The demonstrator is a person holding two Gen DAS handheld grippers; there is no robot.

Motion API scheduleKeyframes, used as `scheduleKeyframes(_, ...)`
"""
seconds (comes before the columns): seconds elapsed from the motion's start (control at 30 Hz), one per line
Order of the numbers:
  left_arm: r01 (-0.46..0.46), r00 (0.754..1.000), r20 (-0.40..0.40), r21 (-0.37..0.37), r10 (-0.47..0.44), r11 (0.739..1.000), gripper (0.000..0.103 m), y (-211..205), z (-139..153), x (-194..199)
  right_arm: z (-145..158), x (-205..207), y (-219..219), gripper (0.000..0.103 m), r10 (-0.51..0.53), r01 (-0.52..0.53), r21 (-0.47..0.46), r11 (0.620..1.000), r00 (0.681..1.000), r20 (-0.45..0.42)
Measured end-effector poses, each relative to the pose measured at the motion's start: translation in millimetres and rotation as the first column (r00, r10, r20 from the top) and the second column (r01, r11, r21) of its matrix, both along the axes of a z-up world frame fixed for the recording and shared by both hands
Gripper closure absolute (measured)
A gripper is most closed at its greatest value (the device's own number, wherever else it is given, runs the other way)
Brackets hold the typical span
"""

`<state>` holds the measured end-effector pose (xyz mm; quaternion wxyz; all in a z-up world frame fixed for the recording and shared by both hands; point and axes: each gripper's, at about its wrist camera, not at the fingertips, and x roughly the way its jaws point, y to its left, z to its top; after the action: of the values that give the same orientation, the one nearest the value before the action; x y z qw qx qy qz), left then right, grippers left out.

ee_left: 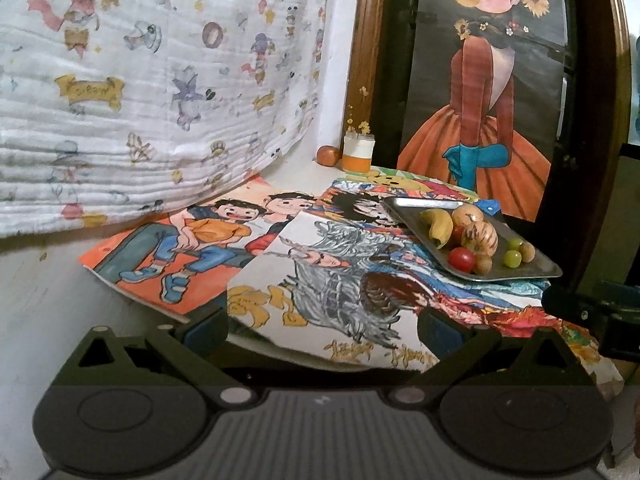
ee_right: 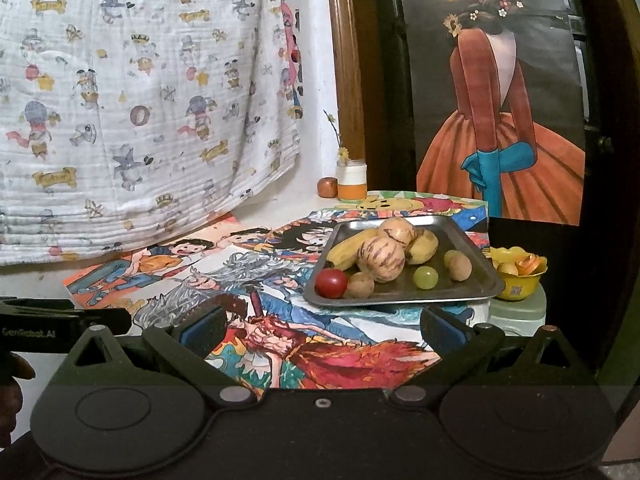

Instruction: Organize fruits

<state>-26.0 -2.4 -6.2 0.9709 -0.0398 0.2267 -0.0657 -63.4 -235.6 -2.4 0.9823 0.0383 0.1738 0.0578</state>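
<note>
All the fruits, among them a banana (ee_right: 349, 251), a tomato (ee_right: 331, 283) and a grape (ee_right: 425, 277), lie together on the metal tray (ee_right: 472, 280) on the tabletop (ee_right: 280, 208), while both grippers, left (ee_left: 322, 326) and right (ee_right: 322, 326), hover near with jaws open and empty, which fits equally a finished gathering or fruits waiting to be sorted.

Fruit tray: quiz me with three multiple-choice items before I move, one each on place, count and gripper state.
1. Where is the red tomato on the metal tray?
A. near-left corner
B. far-right corner
C. centre

2. How many green grapes lie on the tray?
A. none
B. two
C. five

3. How do the right gripper and left gripper stand?
A. both open and empty
B. both shut on fruit
C. one holds the banana

Answers: 1 A, it sits by the tray's nearest left edge. 2 B, two show right of the striped fruit. 3 A, fingers are spread with nothing between.
</note>
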Motion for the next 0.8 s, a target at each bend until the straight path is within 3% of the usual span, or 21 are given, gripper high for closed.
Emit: scheduleKeyframes(0.8, 0.005, 1.000, 0.024, -0.010, -0.005, 1.000, 0.000, 4.1, -0.9, -8.5, -3.0, -6.1, 0.6, 0.001, -0.029, 0.029, -0.003, 1.000, 0.999, 0.042)
